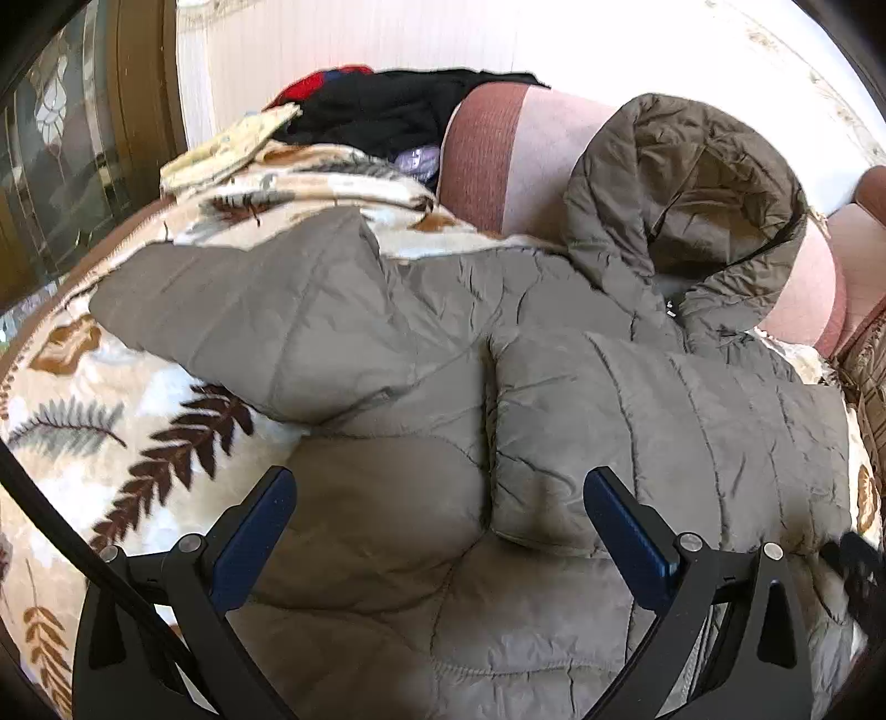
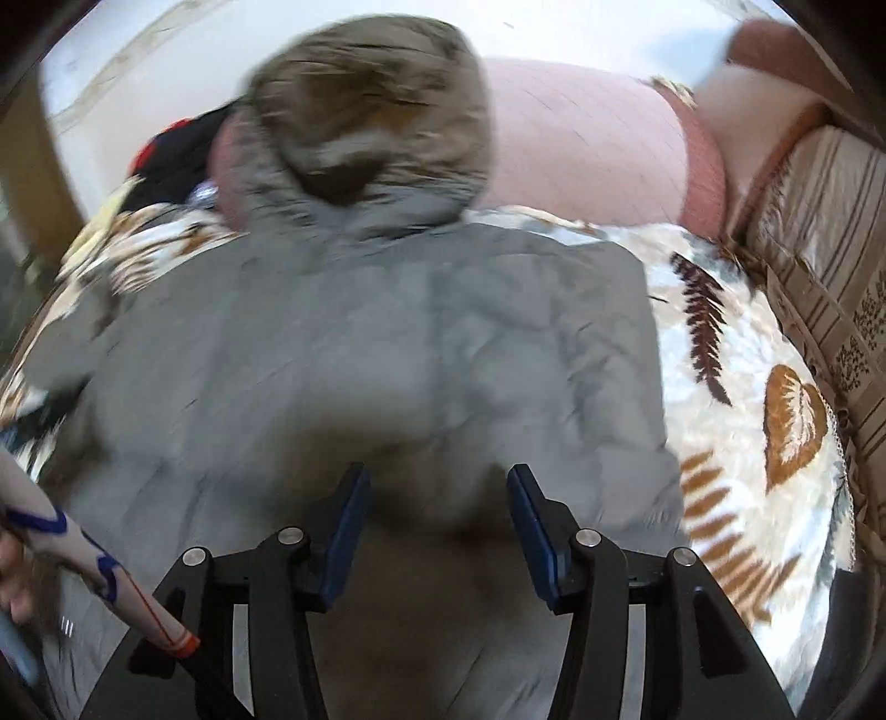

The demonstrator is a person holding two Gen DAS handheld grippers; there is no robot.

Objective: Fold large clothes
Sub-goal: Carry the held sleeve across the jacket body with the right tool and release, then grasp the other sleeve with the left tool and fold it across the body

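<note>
bright white wall (image 1: 343, 50) behind, strongly lit. wood-framed glass door (image 1: 83, 144) at far left. bed spread with cream leaf-print blanket (image 1: 138, 421) – pink bolster pillow (image 1: 520, 160) along the head, dark clothes pile (image 1: 387, 111) beside it. striped beige cushion (image 2: 819, 266) at right edge.

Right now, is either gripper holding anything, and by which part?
Nothing held. Left gripper and right gripper are both open above the grey puffer jacket, with no fabric pinched.
</note>
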